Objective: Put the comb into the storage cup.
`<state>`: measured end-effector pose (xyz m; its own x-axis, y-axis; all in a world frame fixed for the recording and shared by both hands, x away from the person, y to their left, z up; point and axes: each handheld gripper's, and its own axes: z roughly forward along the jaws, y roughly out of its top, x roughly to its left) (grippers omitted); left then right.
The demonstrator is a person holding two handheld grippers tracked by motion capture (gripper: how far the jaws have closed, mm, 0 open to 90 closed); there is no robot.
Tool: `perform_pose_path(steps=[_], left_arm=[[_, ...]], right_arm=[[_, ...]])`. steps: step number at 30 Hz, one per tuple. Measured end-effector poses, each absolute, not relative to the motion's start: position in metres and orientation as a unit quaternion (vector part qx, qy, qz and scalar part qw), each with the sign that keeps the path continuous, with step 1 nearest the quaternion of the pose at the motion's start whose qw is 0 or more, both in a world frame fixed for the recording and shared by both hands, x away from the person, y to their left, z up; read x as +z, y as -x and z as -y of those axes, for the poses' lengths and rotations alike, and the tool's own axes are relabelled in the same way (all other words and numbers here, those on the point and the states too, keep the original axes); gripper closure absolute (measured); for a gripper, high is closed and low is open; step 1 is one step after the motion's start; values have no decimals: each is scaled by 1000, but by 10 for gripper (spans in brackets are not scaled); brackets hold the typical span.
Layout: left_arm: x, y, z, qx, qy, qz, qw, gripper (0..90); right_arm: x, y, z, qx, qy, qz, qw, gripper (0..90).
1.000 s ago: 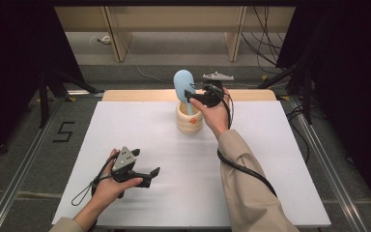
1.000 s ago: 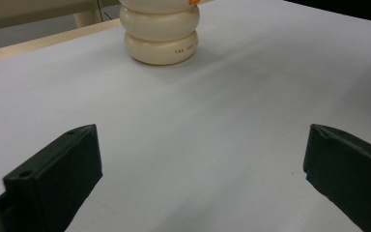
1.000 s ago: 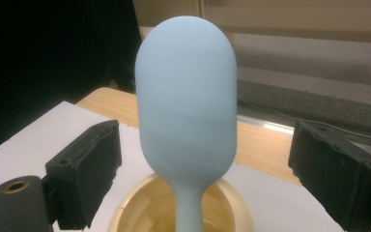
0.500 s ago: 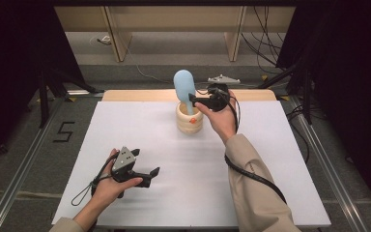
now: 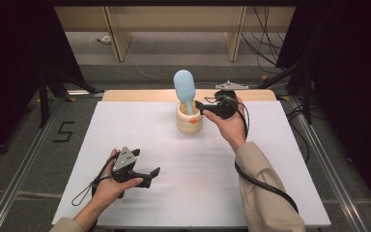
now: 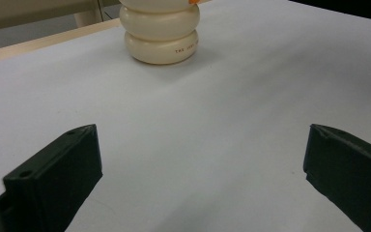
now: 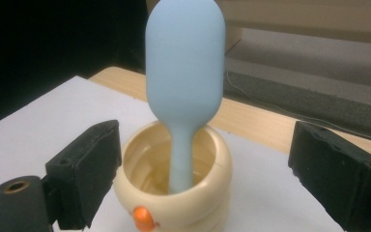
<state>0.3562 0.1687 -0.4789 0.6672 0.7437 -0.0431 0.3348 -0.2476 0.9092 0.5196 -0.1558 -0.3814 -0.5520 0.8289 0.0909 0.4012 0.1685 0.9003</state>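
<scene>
A cream ribbed holder [image 5: 189, 122] stands at the back middle of the white table [image 5: 193, 164]. A light blue spatula [image 5: 185, 89] stands upright in it, head up. In the right gripper view the spatula [image 7: 184, 72] rises from the holder [image 7: 174, 183], which has an orange knob [image 7: 142, 218] on its front. My right gripper [image 5: 198, 107] hovers just right of the holder, open, jaws apart from the spatula. My left gripper [image 5: 153, 175] rests near the front left of the table, open, with nothing between its jaws; its view looks at the holder's base [image 6: 160, 34] farther off.
A wooden strip [image 5: 140, 95] borders the table's far edge. Beyond it a wooden frame [image 5: 116, 34] stands on grey floor with loose cables. Dark stands flank both sides. A cable [image 5: 265, 183] trails from the right gripper along the sleeve.
My right gripper has drawn back to the right, away from the spatula, which now stands free in the holder. The left gripper has stayed put.
</scene>
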Motion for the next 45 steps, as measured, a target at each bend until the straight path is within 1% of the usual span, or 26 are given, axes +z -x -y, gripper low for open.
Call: perform_pose_path(steps=[19, 45], left_arm=[[-479, -356, -169, 204, -761, -356, 502, 0], [-479, -356, -169, 206, -762, -355, 501, 0]], right_arm=[[-382, -490, 189, 483, -415, -736, 228, 124], [-396, -448, 227, 469, -413, -743, 241, 124]])
